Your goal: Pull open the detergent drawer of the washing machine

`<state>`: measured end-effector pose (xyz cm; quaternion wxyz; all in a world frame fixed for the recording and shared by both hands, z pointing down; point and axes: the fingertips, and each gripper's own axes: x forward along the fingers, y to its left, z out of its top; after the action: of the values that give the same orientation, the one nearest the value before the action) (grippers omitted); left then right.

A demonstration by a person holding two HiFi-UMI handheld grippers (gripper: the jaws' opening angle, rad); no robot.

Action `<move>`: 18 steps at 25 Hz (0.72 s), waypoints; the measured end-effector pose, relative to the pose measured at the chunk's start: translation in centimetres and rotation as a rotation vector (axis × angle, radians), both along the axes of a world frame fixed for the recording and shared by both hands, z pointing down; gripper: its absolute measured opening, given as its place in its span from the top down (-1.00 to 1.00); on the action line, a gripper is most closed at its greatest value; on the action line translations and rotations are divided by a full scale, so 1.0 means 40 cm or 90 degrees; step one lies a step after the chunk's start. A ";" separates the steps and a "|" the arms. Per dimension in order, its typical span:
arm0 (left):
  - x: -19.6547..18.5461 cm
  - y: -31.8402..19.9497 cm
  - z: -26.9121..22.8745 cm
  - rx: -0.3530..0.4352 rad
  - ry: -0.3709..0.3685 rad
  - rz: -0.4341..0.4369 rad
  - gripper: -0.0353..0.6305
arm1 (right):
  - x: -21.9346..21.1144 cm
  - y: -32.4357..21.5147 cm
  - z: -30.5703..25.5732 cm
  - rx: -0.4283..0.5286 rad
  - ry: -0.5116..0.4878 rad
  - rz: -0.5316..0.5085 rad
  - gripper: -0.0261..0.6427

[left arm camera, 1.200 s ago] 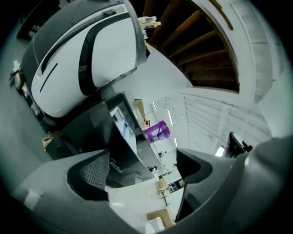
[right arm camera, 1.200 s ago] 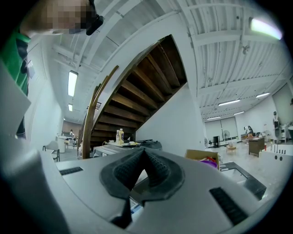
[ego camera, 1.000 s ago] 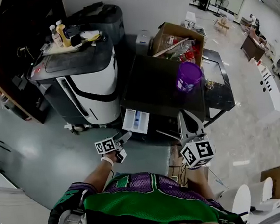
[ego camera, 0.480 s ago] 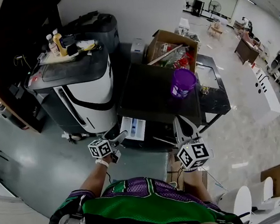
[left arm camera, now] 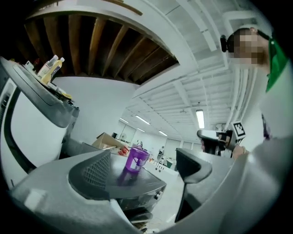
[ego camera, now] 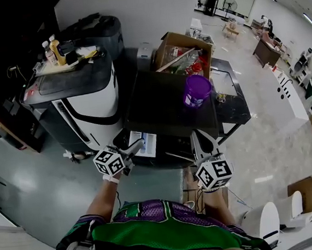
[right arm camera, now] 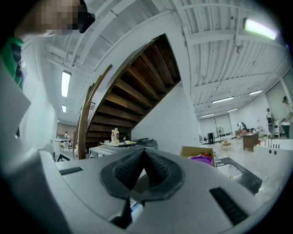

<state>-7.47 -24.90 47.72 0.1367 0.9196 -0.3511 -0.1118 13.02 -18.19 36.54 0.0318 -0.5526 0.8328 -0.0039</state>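
Observation:
In the head view the black washing machine [ego camera: 168, 107] stands in front of me, a purple detergent bottle [ego camera: 196, 91] on its top. Its white detergent drawer [ego camera: 143, 143], with a blue compartment, sticks out of the front at the left. My left gripper [ego camera: 133, 149] is open just before the drawer's front end, and I cannot tell whether it touches. In the left gripper view the left gripper [left arm camera: 142, 171] holds nothing and looks up past the bottle [left arm camera: 135, 160]. My right gripper [ego camera: 197, 137] hangs shut at the machine's front right, its pads [right arm camera: 158, 167] pressed together on nothing.
A white-and-black appliance [ego camera: 87, 98] carrying a tray of bottles [ego camera: 55, 49] stands left of the washing machine. Behind are a black bin [ego camera: 94, 28] and an open cardboard box [ego camera: 184, 50]. A low black glass-topped unit [ego camera: 233, 100] adjoins on the right.
My left gripper has moved up and right, from short of the drawer to its front end. The right gripper has held its place, and the drawer stands out in all frames.

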 end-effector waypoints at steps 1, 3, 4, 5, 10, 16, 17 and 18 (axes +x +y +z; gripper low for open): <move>0.012 0.005 -0.023 0.005 0.007 0.011 -0.50 | 0.003 0.001 -0.001 0.001 0.000 0.001 0.92; 0.032 0.018 -0.067 0.023 0.005 0.020 -0.50 | 0.009 0.006 -0.006 0.001 0.000 0.003 0.92; 0.040 0.025 -0.088 0.034 -0.001 0.019 -0.50 | 0.011 0.008 -0.009 0.002 -0.001 0.004 0.92; 0.046 0.032 -0.110 0.047 -0.008 0.018 -0.50 | 0.011 0.010 -0.012 0.003 -0.001 0.004 0.92; 0.073 0.063 -0.206 0.102 -0.045 0.025 -0.50 | 0.009 0.010 -0.031 0.013 -0.007 0.001 0.92; 0.089 0.088 -0.254 0.121 -0.074 0.022 -0.33 | 0.004 0.014 -0.047 0.021 -0.010 -0.003 0.92; 0.087 0.090 -0.257 0.123 -0.079 0.018 -0.18 | 0.003 0.014 -0.048 0.021 -0.011 -0.004 0.92; 0.085 0.093 -0.261 0.125 -0.083 0.014 -0.06 | 0.002 0.015 -0.048 0.021 -0.011 -0.004 0.92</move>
<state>-4.09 -21.20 37.28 0.0240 0.9378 -0.3361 -0.0839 13.11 -17.60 34.63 0.0483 -0.5491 0.8343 0.0049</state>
